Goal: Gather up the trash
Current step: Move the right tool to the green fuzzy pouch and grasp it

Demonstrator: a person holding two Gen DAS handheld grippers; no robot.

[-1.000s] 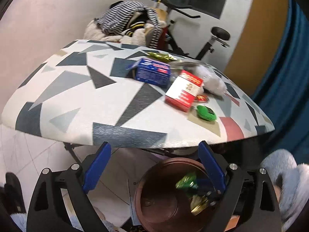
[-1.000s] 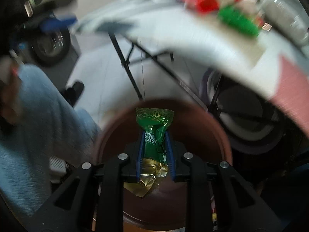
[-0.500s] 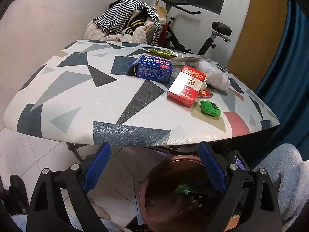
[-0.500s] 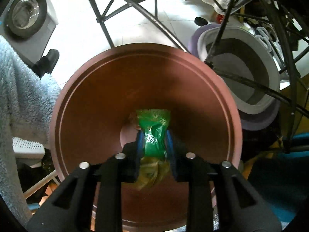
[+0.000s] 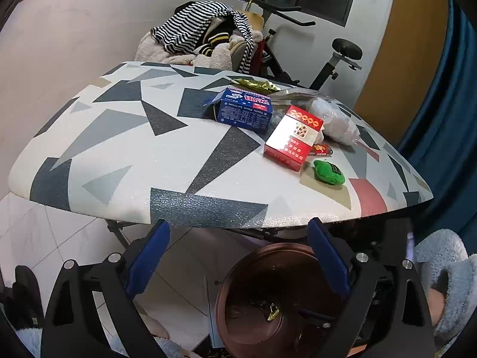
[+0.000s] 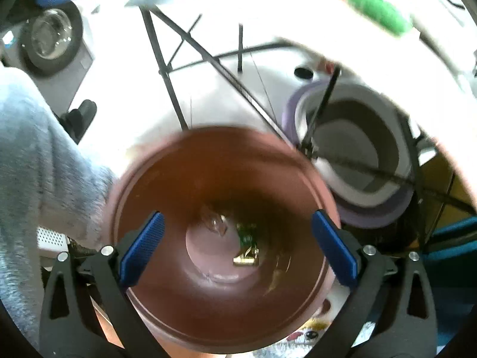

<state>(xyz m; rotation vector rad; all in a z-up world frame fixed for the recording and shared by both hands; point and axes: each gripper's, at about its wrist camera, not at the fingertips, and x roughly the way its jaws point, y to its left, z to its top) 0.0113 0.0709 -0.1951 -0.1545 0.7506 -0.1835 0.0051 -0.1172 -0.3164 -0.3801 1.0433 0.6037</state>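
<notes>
The right gripper (image 6: 237, 246) is spread wide, jaws just opened, nothing between them. The wrapper (image 6: 246, 246) has been dropped and is seen below the jaws, at the bottom of the bin (image 6: 167, 307), probably so it stays put. The left gripper (image 5: 238, 258) is also held open and empty. Beyond its jaws, past the table (image 5: 125, 161) edge, more trash is left: a red box (image 5: 290, 138), a blue box (image 5: 246, 110). Plenty of room above.

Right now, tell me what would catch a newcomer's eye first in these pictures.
The brown bin fills the right wrist view, a green and gold wrapper lying at its bottom between the wide-open jaws of the right gripper. In the left wrist view, a red box and blue box stand out on the patterned table.
</notes>
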